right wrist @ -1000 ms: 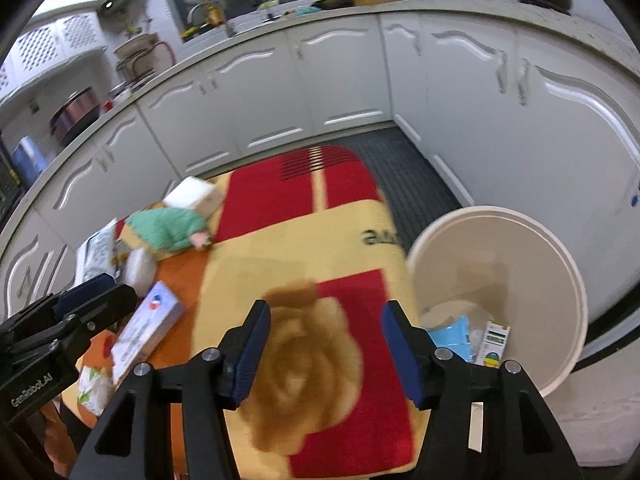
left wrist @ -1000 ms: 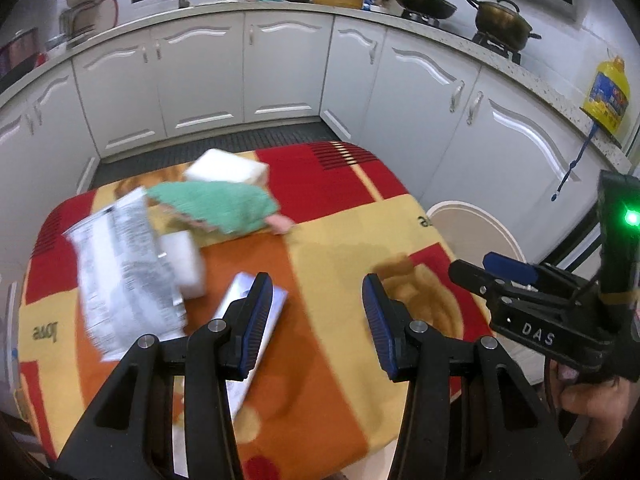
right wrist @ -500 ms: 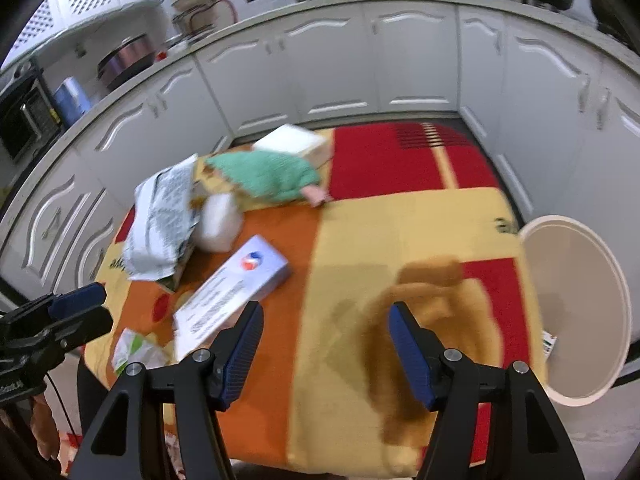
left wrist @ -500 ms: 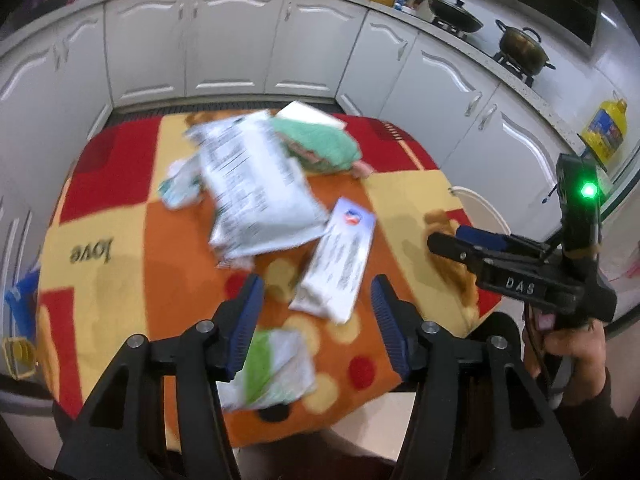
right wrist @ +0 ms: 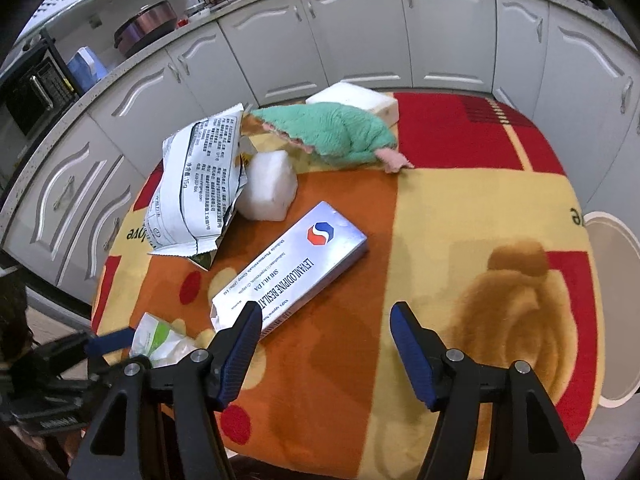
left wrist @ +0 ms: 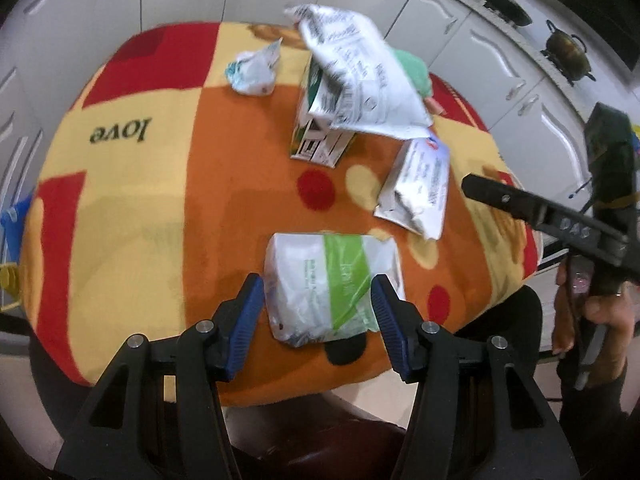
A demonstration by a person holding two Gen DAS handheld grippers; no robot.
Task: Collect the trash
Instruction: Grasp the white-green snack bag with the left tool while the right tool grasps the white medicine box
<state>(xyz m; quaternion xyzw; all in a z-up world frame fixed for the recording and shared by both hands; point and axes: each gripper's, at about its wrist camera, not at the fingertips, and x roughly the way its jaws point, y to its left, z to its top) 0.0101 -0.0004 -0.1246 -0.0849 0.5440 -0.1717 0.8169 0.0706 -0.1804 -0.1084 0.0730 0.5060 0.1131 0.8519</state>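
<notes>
A white and green plastic packet (left wrist: 332,280) lies at the near edge of the table, between the fingers of my left gripper (left wrist: 318,310). That gripper is open and its pads do not visibly press on the packet. My right gripper (right wrist: 326,336) hovers over the orange patch with its jaws opening and nothing between them. Its left fingertip overlaps the near end of a silver medicine box (right wrist: 288,272). Farther back lie a big printed white bag (right wrist: 196,184) draped over a green and white carton (left wrist: 316,136), and a crumpled wrapper (left wrist: 254,70).
The table wears a red, orange and yellow blanket (left wrist: 132,208). On it are a green plush cloth (right wrist: 332,136), a white foam block (right wrist: 268,188) and a white box (right wrist: 356,100). A white bin's rim (right wrist: 612,304) shows past the right edge. Kitchen cabinets (right wrist: 360,28) ring the table.
Both views swung left across the table. My left gripper came down over the white and green packet. My right gripper left the bin side for the silver box. Both jaws stand wider.
</notes>
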